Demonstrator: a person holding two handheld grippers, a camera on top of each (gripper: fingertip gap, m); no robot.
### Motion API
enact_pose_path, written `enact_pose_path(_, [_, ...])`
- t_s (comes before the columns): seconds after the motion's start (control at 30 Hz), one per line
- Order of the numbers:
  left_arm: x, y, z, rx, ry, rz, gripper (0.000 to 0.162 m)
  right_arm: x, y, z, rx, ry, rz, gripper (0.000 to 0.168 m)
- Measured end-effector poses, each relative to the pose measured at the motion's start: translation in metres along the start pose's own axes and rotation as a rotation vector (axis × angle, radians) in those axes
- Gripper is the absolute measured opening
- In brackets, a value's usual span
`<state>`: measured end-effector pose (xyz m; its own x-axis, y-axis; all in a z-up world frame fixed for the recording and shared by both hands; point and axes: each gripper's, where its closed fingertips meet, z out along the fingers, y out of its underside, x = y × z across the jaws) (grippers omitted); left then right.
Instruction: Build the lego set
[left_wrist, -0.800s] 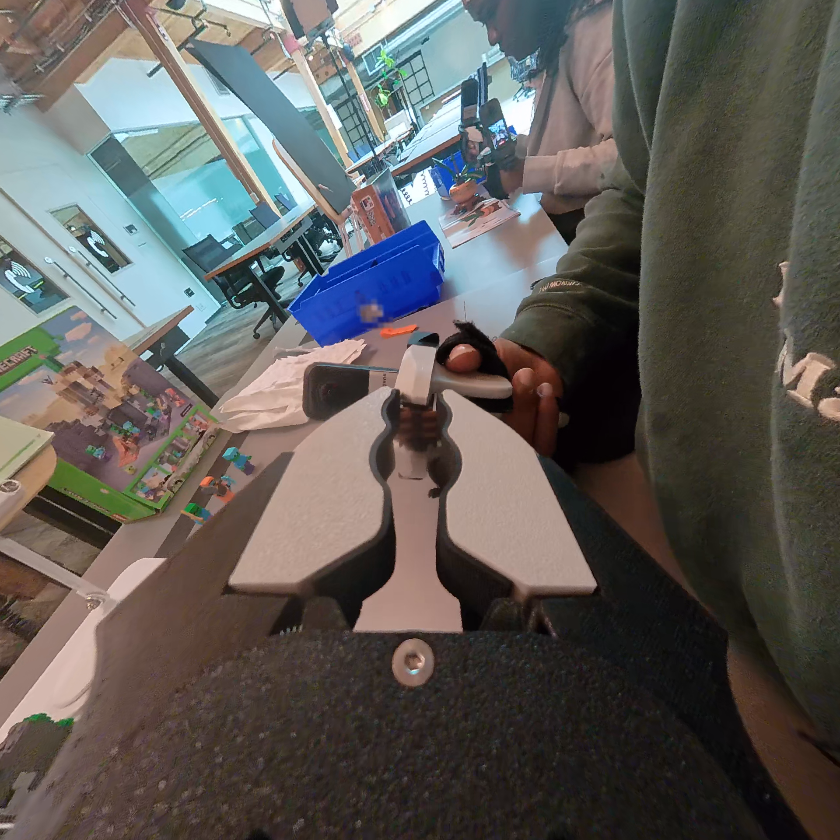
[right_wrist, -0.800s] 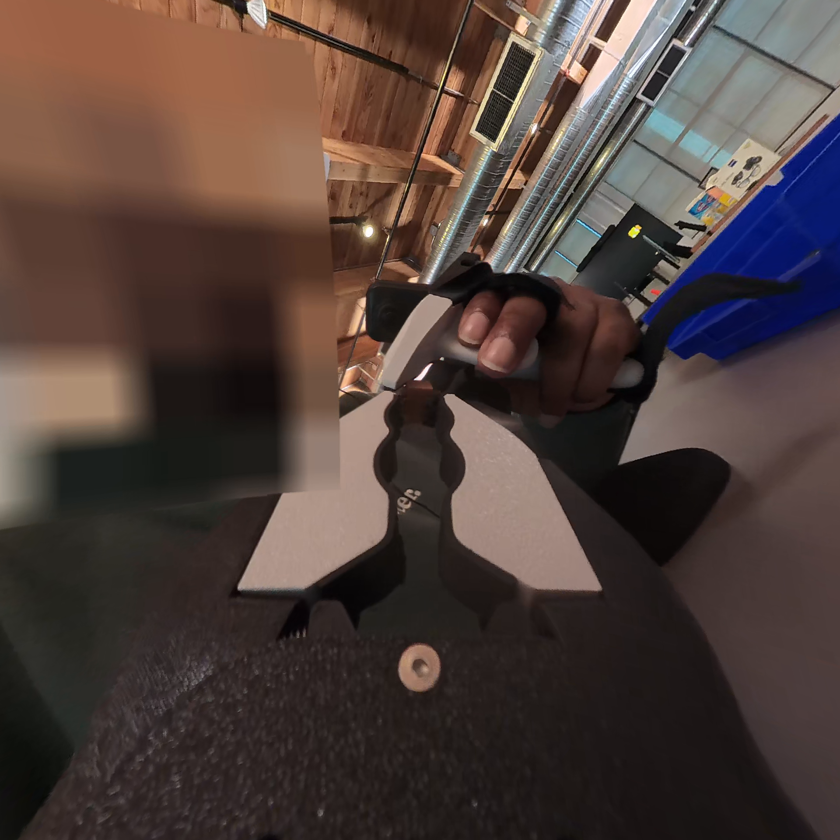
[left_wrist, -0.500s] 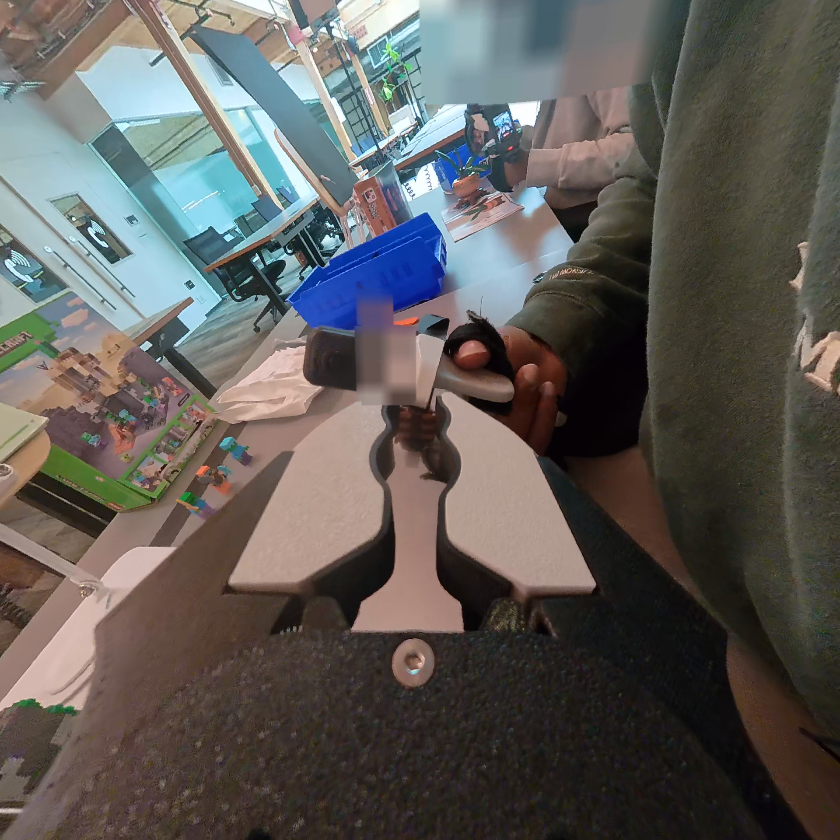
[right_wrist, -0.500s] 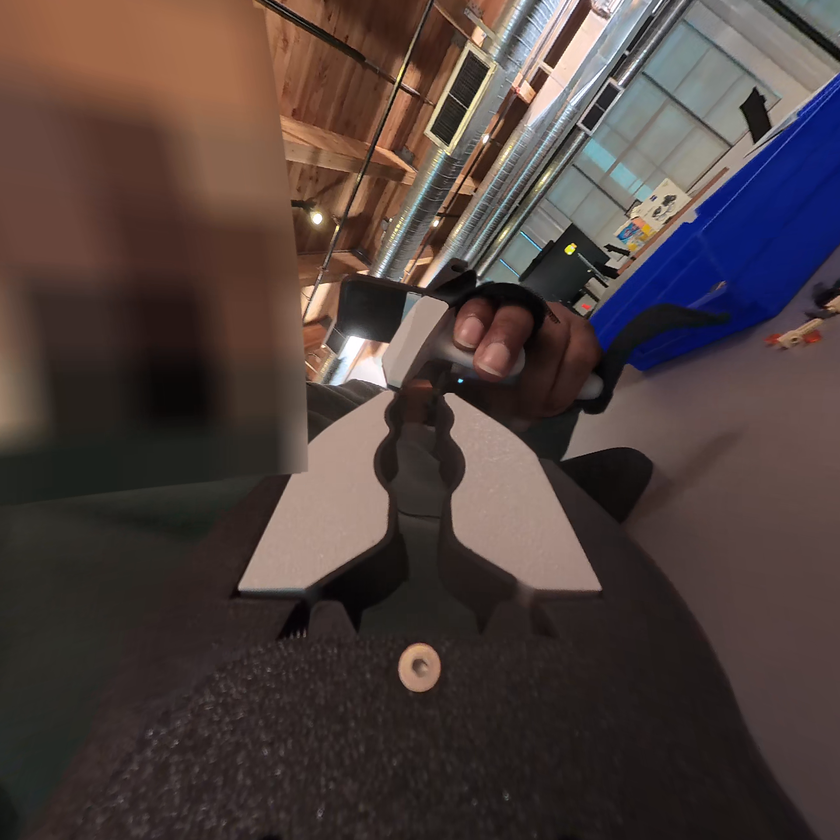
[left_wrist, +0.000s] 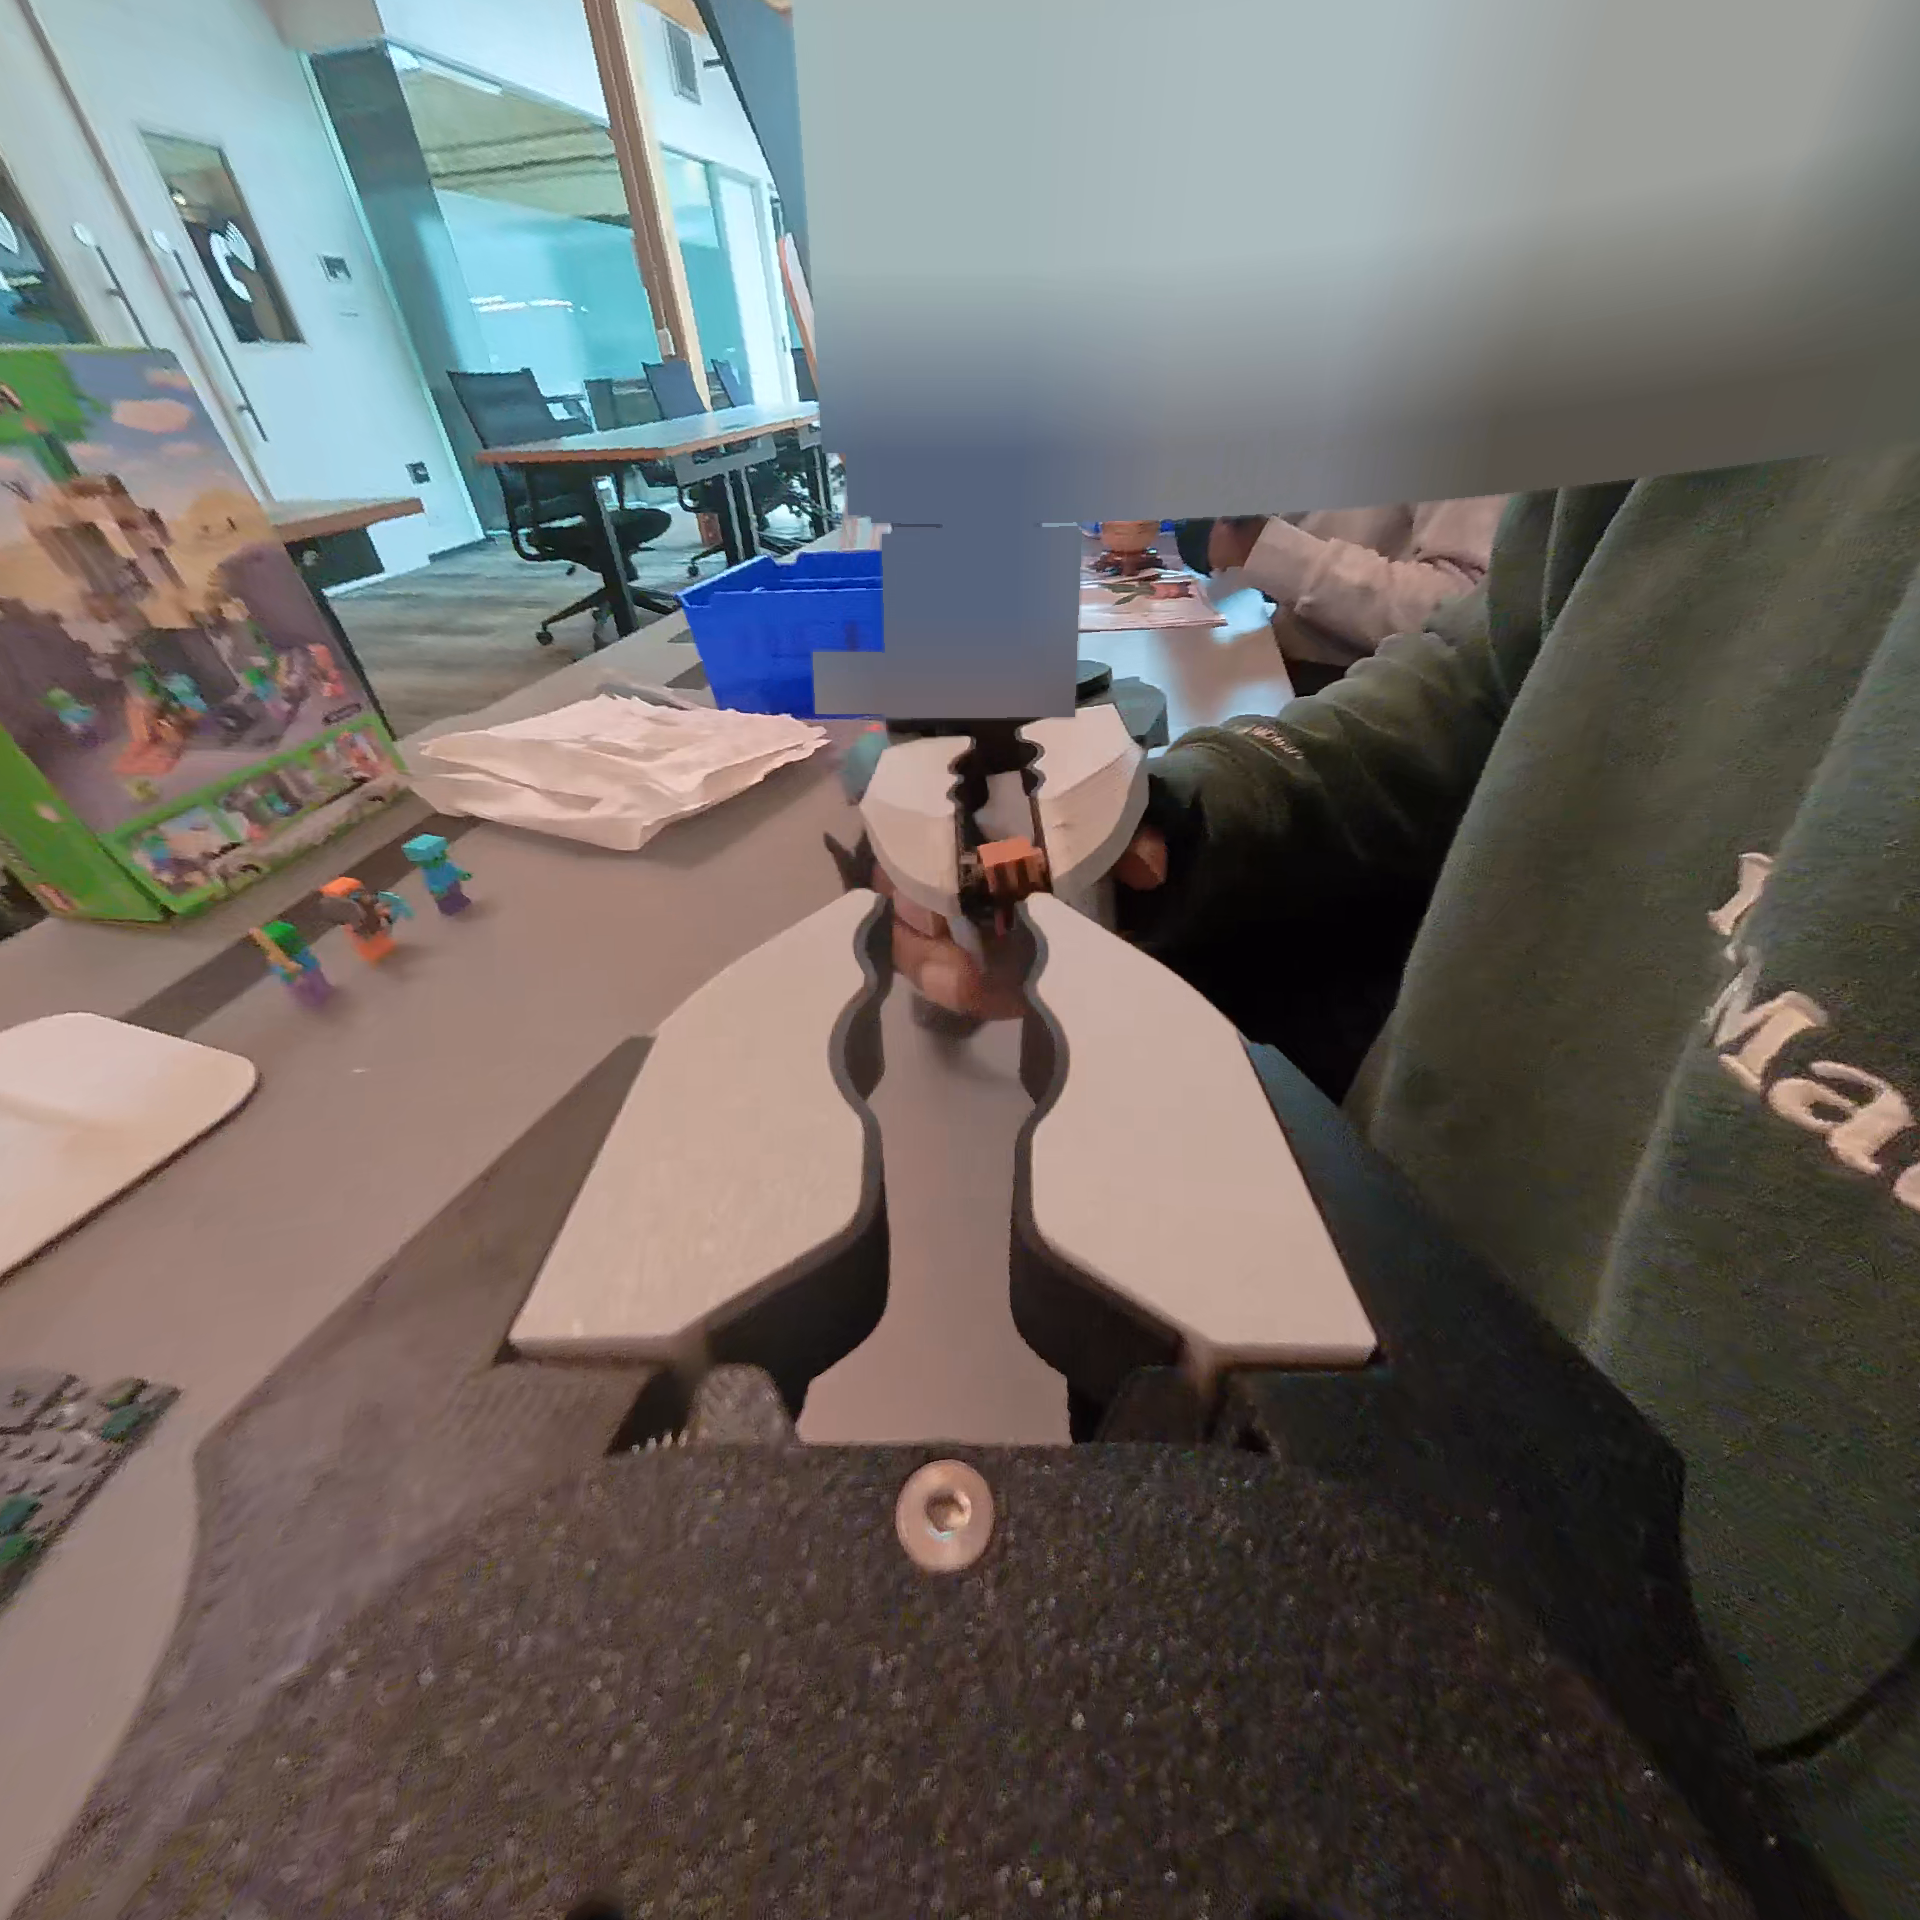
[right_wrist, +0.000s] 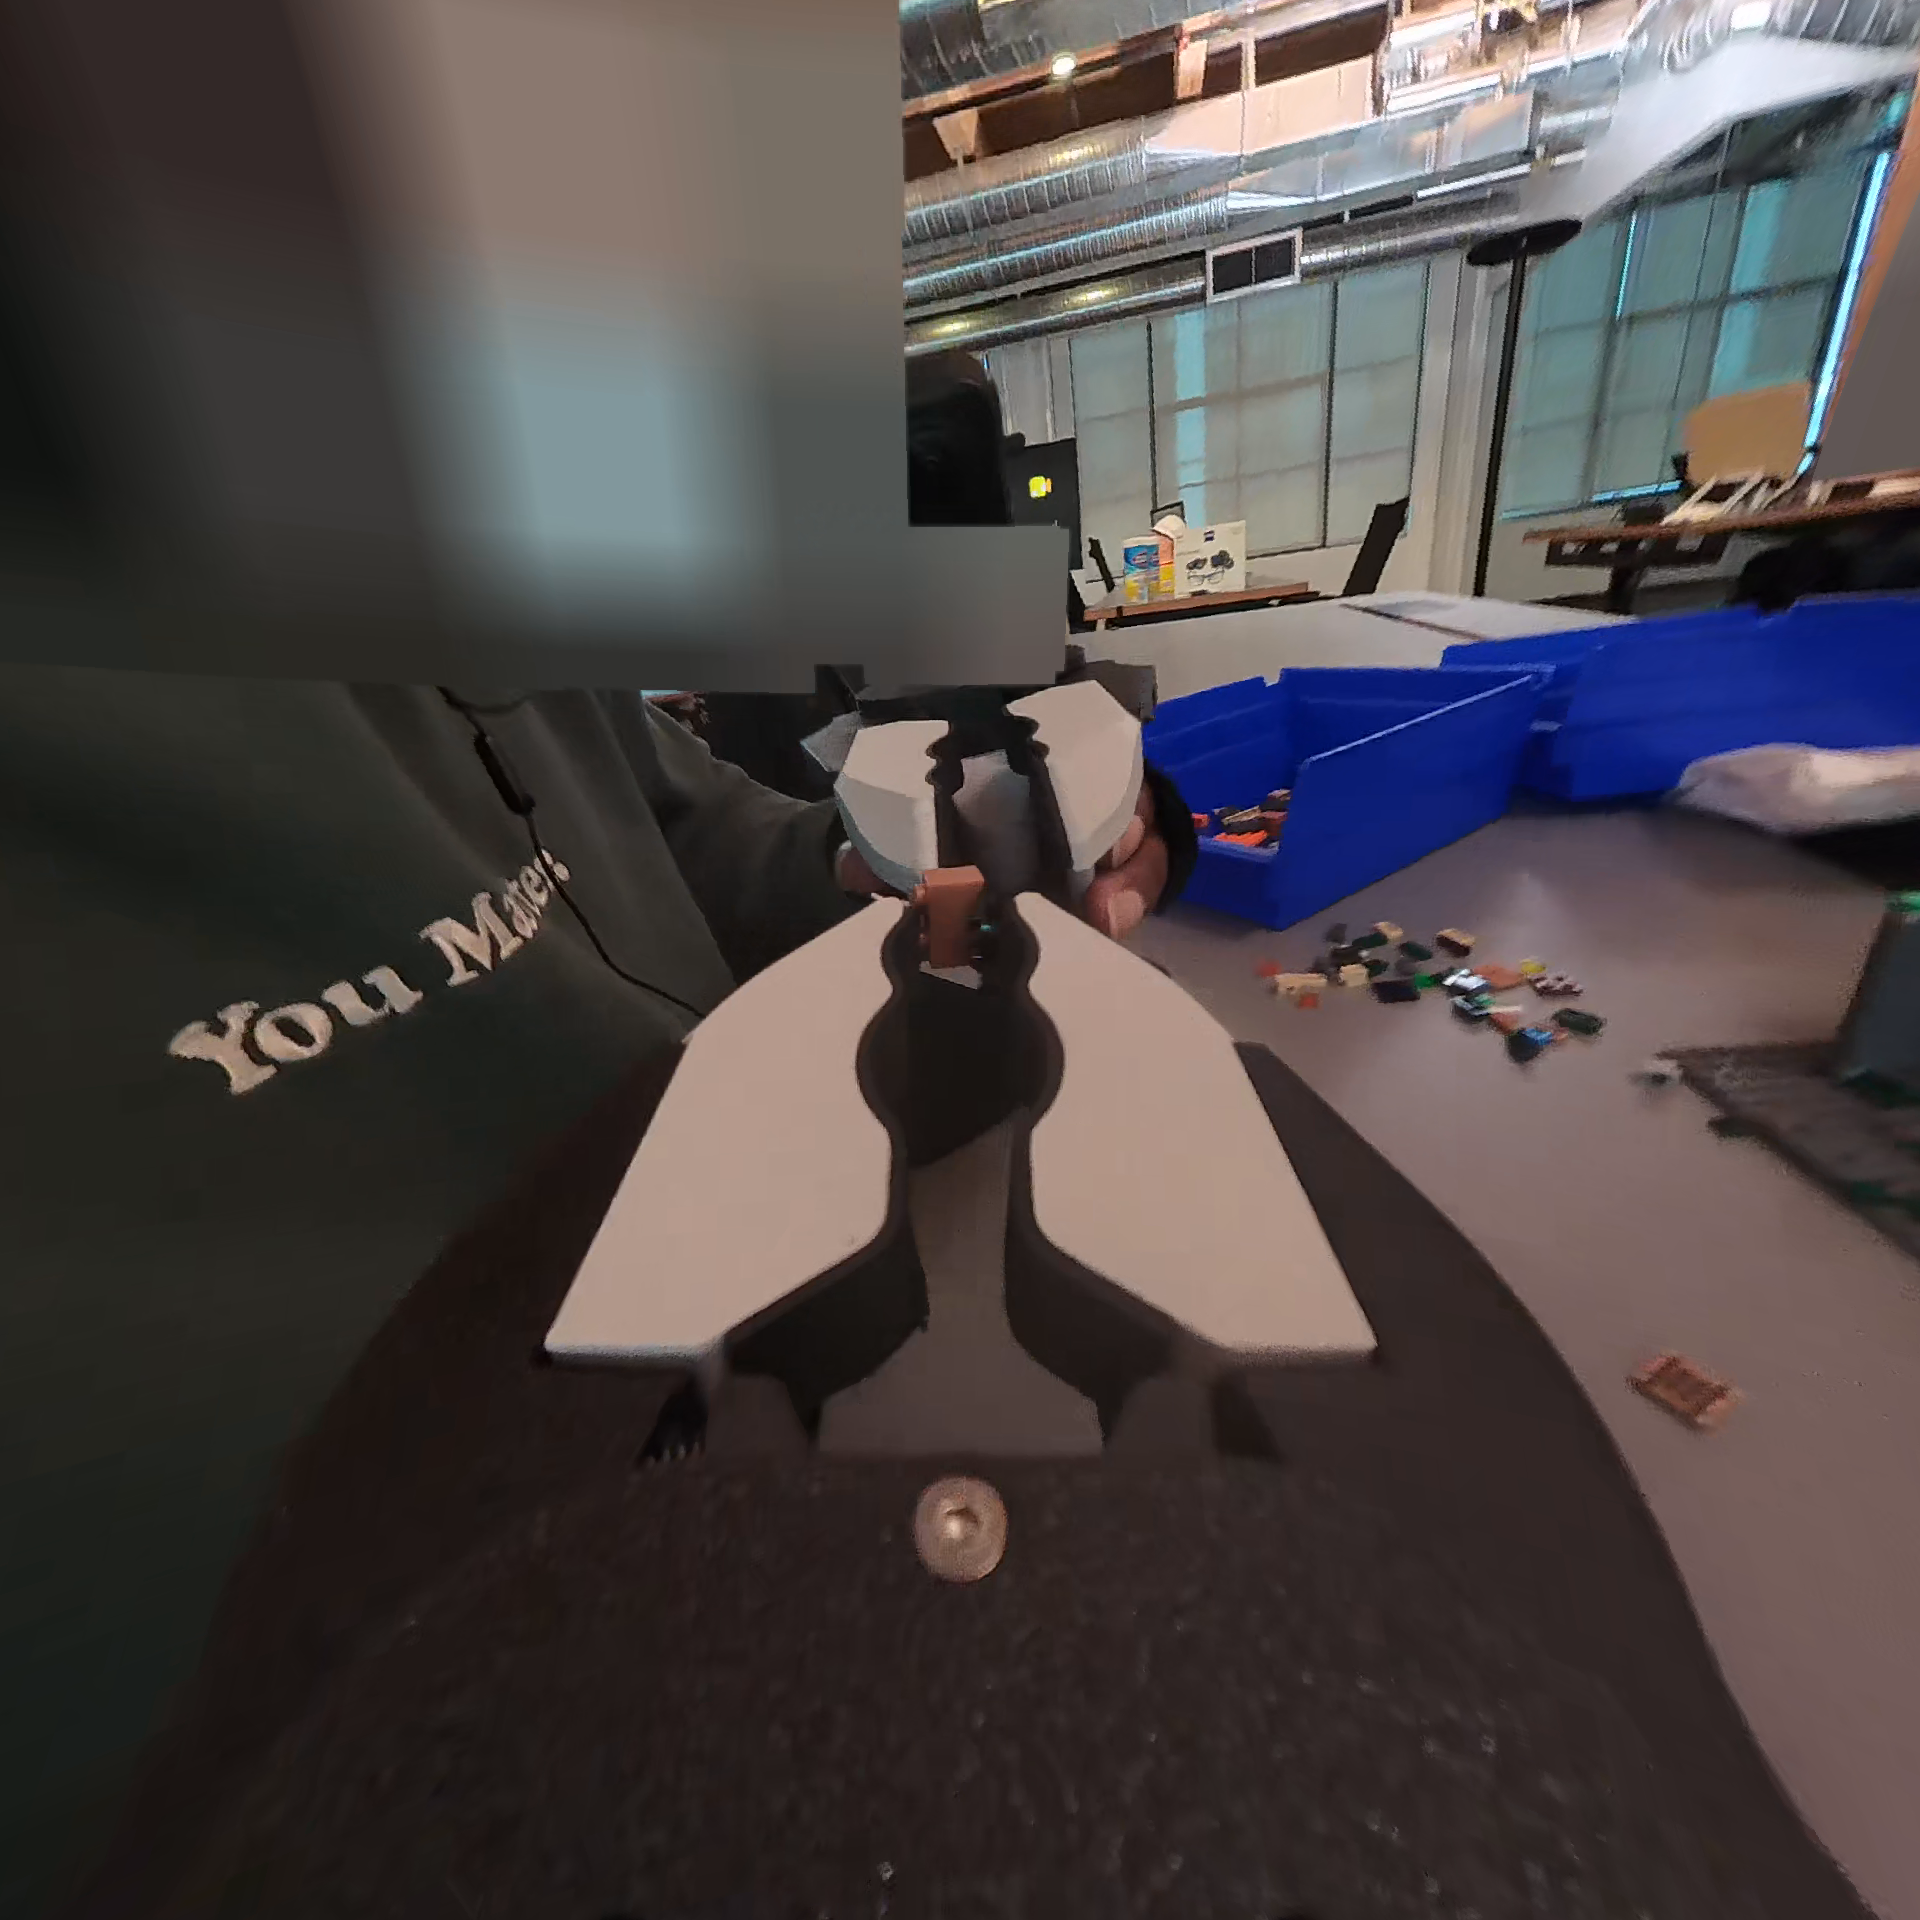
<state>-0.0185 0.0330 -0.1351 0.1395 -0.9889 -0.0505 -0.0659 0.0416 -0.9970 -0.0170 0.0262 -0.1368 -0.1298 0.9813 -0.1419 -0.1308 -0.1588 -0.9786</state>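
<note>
My two grippers point at each other tip to tip above the grey table, close to the person's green sweatshirt. In the right wrist view my right gripper (right_wrist: 954, 920) is shut on a small brown lego piece (right_wrist: 951, 914). The left gripper (right_wrist: 982, 883) faces it and touches that piece. In the left wrist view my left gripper (left_wrist: 954, 914) has its jaws close together. A small dark piece seems to sit between its tips, partly hidden. The right gripper (left_wrist: 997, 894) holds the studded brown piece (left_wrist: 1010, 860) just beyond.
An open blue bin (right_wrist: 1351, 790) stands on the table, with loose lego pieces (right_wrist: 1434, 987) in front of it and a brown plate (right_wrist: 1681, 1392) nearer. Three minifigures (left_wrist: 364, 925), the set's box (left_wrist: 156, 675), white bags (left_wrist: 623, 769) and a white pad (left_wrist: 83, 1112) lie left. Only a small space, under 4 cm, lies between the two pairs of fingers.
Both grippers have swung down from a tilted pose to level. They now face each other tip to tip, and the brown piece shows between them.
</note>
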Motion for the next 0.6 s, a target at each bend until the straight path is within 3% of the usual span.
enact_pose_path(0.33, [0.021, -0.003, 0.009, 0.001, 0.053, 0.038, 0.015, -0.018, -0.007, 0.001, 0.025, -0.041, -0.296, 0.014])
enact_pose_path(0.6, [0.025, -0.008, 0.01, 0.011, 0.03, 0.08, 0.004, -0.025, -0.01, -0.001, 0.089, -0.094, -0.26, 0.014])
